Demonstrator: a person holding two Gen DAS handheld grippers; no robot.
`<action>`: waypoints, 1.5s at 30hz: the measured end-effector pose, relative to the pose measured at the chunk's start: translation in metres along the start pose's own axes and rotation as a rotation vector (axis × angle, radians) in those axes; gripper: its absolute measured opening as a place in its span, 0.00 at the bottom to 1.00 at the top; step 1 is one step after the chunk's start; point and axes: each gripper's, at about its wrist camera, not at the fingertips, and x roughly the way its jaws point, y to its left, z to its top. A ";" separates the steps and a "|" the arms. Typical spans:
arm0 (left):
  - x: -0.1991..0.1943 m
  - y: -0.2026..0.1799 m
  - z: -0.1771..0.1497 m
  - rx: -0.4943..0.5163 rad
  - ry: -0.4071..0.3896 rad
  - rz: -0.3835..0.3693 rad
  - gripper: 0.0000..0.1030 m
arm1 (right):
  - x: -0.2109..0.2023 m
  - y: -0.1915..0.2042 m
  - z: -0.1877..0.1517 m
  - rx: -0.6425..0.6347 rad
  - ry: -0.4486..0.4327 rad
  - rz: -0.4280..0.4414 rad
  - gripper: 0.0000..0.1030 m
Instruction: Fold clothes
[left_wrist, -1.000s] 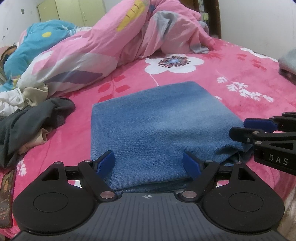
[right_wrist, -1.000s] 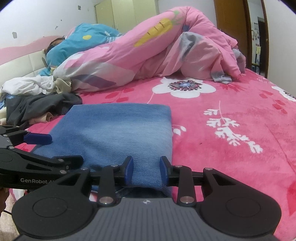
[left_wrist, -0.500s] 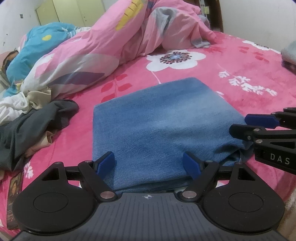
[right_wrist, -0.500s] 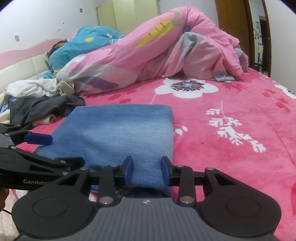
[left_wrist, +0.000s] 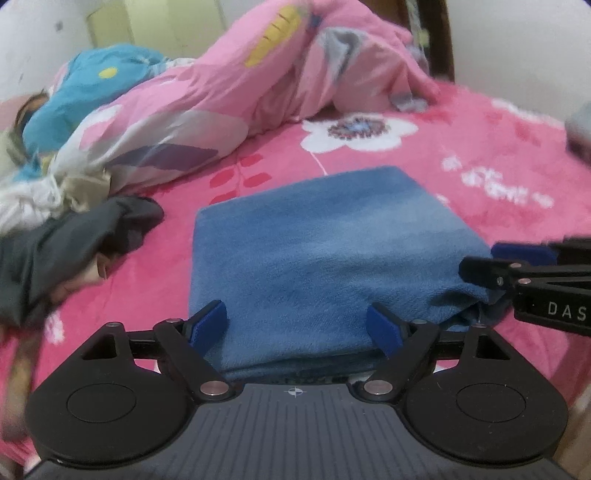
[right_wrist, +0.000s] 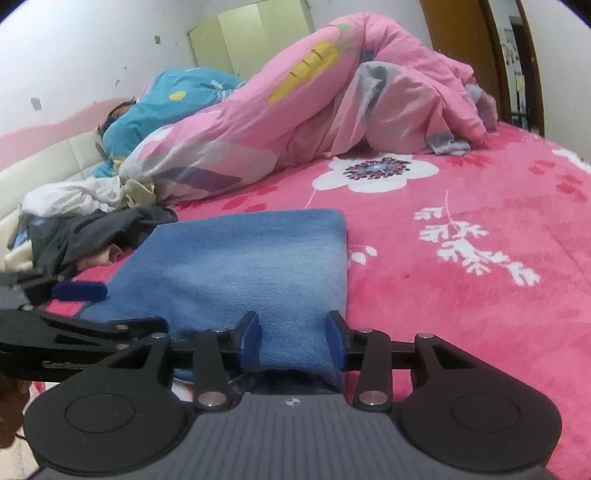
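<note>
Two views show the same blue folded garment (left_wrist: 317, 258) lying flat on the pink bed (left_wrist: 498, 177), its near edge at the bed's near edge.

From the left wrist, the left gripper (left_wrist: 295, 326) has its jaws spread wide, one on each side of the near edge of the cloth and pressing nothing; they have just been opening. The right gripper (left_wrist: 517, 266) sits at the garment's near right corner, where the layers look bunched. If either tool pulls back while a pad still snags the fabric, the top layer could drag and the fold could come undone.

From the right wrist, that gripper's jaws have just been opening too and stand apart with the cloth's corner between them, not visibly pinched. A dark crumpled pile (right_wrist: 92, 232) lies just beside the garment's far left side; a careless sweep could tangle the two.
</note>
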 end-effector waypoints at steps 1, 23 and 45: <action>-0.004 0.004 -0.004 -0.013 -0.024 -0.009 0.87 | 0.000 -0.003 0.000 0.017 0.000 0.012 0.46; 0.040 0.100 -0.017 -0.537 -0.005 -0.435 0.99 | 0.018 -0.018 -0.012 0.118 0.042 0.210 1.00; 0.057 0.098 -0.014 -0.435 0.047 -0.464 1.00 | 0.056 -0.086 0.030 0.797 0.226 0.246 1.00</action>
